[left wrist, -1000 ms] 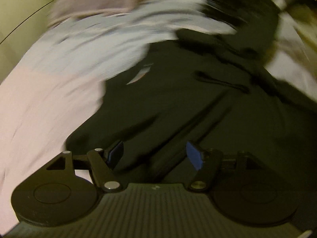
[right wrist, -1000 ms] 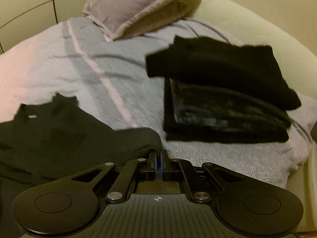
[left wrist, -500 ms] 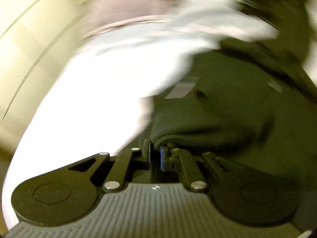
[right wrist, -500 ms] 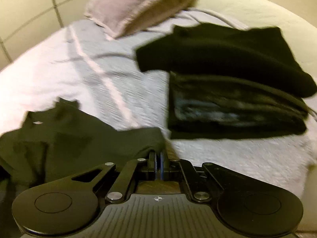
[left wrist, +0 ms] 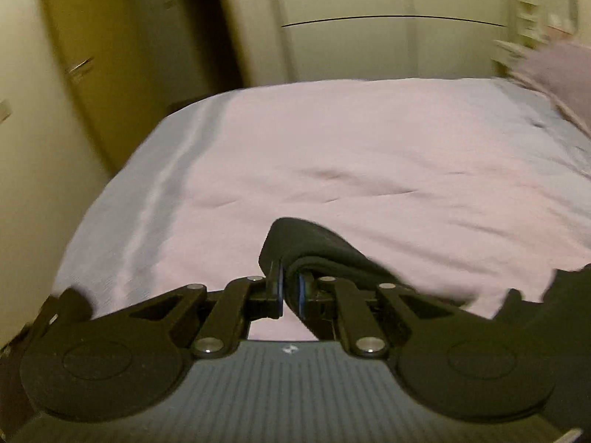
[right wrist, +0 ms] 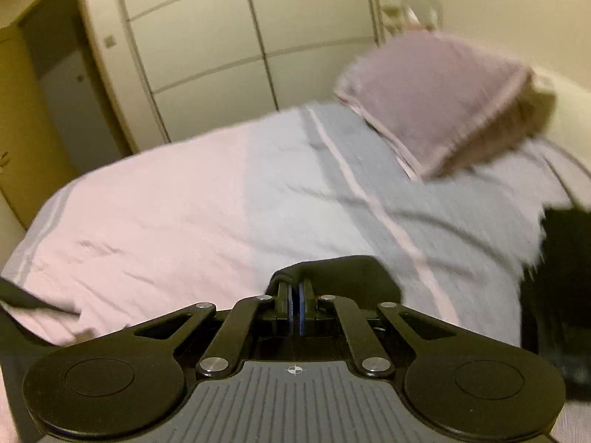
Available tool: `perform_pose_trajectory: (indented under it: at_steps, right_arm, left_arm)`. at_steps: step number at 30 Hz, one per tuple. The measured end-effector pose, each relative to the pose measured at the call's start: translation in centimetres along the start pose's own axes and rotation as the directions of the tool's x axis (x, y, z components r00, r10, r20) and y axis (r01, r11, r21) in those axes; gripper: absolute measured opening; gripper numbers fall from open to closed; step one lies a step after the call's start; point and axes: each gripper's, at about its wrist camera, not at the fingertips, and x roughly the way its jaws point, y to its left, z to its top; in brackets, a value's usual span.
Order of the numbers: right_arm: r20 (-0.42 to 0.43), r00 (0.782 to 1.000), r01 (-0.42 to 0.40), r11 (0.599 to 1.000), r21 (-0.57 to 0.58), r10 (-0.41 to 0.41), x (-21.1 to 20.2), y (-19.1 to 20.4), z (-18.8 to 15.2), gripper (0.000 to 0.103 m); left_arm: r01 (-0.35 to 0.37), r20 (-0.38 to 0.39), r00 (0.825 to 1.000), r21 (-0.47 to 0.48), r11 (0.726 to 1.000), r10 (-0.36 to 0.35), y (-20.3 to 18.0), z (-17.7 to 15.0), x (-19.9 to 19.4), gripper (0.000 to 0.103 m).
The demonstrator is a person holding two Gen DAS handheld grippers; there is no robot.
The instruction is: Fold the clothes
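A dark garment (left wrist: 325, 251) is pinched between the blue pads of my left gripper (left wrist: 290, 288), which is shut on its edge and holds it above the bed (left wrist: 332, 155). The cloth trails off to the right and under the gripper body. In the right wrist view my right gripper (right wrist: 294, 306) is shut on another edge of the dark garment (right wrist: 343, 273), also lifted off the bed (right wrist: 184, 206). Most of the garment hangs below both cameras and is hidden.
A pink and grey bedspread covers the bed. A mauve pillow (right wrist: 443, 92) lies at the head, and a stack of folded dark clothes (right wrist: 561, 277) sits at the right edge. Pale wardrobe doors (right wrist: 207, 37) stand behind the bed, and a doorway (left wrist: 159, 37) is at the left.
The left gripper has closed on the garment's edge, then swung and rolled away with it. Both grippers have risen with the garment, and the views now face the wardrobe instead of the bed surface.
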Motion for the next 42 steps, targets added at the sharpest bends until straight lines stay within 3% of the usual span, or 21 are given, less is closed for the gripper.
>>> perform_pose_trajectory:
  at_steps: [4, 8, 10, 12, 16, 19, 22, 24, 27, 30, 32, 34, 38, 40, 42]
  right_arm:
    - [-0.006, 0.999, 0.040, 0.998, -0.045, -0.040, 0.8, 2.7, 0.4, 0.001]
    - [-0.065, 0.975, 0.215, 0.976, 0.010, -0.214, 1.0, 0.6, -1.8, 0.001]
    - [-0.129, 0.939, 0.329, 0.942, 0.066, -0.319, 0.7, -1.5, -3.8, 0.001]
    - [-0.218, 0.884, 0.443, 0.890, 0.107, -0.414, 0.3, -3.2, -6.2, 0.001]
    - [-0.402, 0.772, 0.588, 0.792, 0.162, -0.491, 0.4, -4.0, -10.0, 0.004]
    - [-0.434, 0.762, 0.584, 0.800, 0.141, -0.480, 0.1, -1.7, -11.3, 0.034]
    - [-0.463, 0.811, 0.473, 0.866, 0.160, -0.357, 0.3, 1.6, -11.3, 0.039]
    - [-0.473, 0.843, 0.373, 0.912, 0.174, -0.254, 0.8, 4.0, -11.1, 0.039]
    - [-0.429, 0.902, 0.126, 0.980, 0.152, -0.050, 3.1, 7.9, -9.8, 0.039]
    - [-0.395, 0.914, -0.083, 0.996, 0.041, 0.093, 7.3, 11.4, -8.5, 0.040]
    - [-0.400, 0.903, -0.191, 0.980, -0.050, 0.156, 11.2, 13.4, -8.1, 0.042]
    - [-0.433, 0.879, -0.293, 0.944, -0.153, 0.203, 15.6, 15.3, -7.9, 0.046]
    - [-0.510, 0.831, -0.436, 0.832, -0.343, 0.225, 23.0, 18.0, -8.5, 0.059]
    - [-0.565, 0.796, -0.487, 0.784, -0.384, 0.217, 26.1, 18.3, -9.4, 0.059]
    - [-0.634, 0.743, -0.532, 0.761, -0.370, 0.211, 28.6, 18.2, -10.5, 0.059]
  left_arm:
    - [-0.027, -0.062, 0.998, -0.129, 0.991, 0.019, 7.4, -3.1, 1.3, 0.007]
    - [0.000, -0.194, 0.980, -0.226, 0.974, -0.045, 12.6, -7.3, 3.0, 0.008]
    - [0.001, -0.265, 0.962, -0.253, 0.967, -0.070, 13.4, -9.3, 4.1, 0.012]
    - [-0.004, -0.323, 0.942, -0.268, 0.963, -0.087, 14.1, -11.5, 4.3, 0.026]
    - [0.001, -0.386, 0.917, -0.249, 0.968, -0.100, 13.6, -12.8, 4.7, 0.031]
    - [0.055, -0.378, 0.917, -0.201, 0.978, -0.129, 12.1, -12.1, 3.1, 0.028]
    - [0.158, -0.318, 0.930, -0.114, 0.981, -0.187, 10.3, -10.3, 1.0, 0.028]
    - [0.255, -0.264, 0.929, -0.057, 0.965, -0.261, 8.4, -9.0, -0.1, 0.029]
    - [0.379, -0.229, 0.904, 0.035, 0.925, -0.361, 4.4, -7.1, -0.4, 0.036]
    - [0.485, -0.238, 0.862, 0.133, 0.864, -0.447, -1.0, -5.9, 1.4, 0.048]
    - [0.531, -0.264, 0.838, 0.198, 0.824, -0.477, -4.8, -5.5, 3.6, 0.048]
    - [0.562, -0.298, 0.821, 0.265, 0.784, -0.487, -8.1, -5.7, 6.2, 0.048]
    - [0.573, -0.381, 0.813, 0.387, 0.722, -0.441, -13.3, -6.7, 11.8, 0.048]
    - [0.578, -0.430, 0.806, 0.420, 0.700, -0.408, -14.9, -7.4, 14.2, 0.047]
    - [0.611, -0.471, 0.777, 0.402, 0.682, -0.418, -15.2, -7.9, 15.5, 0.042]
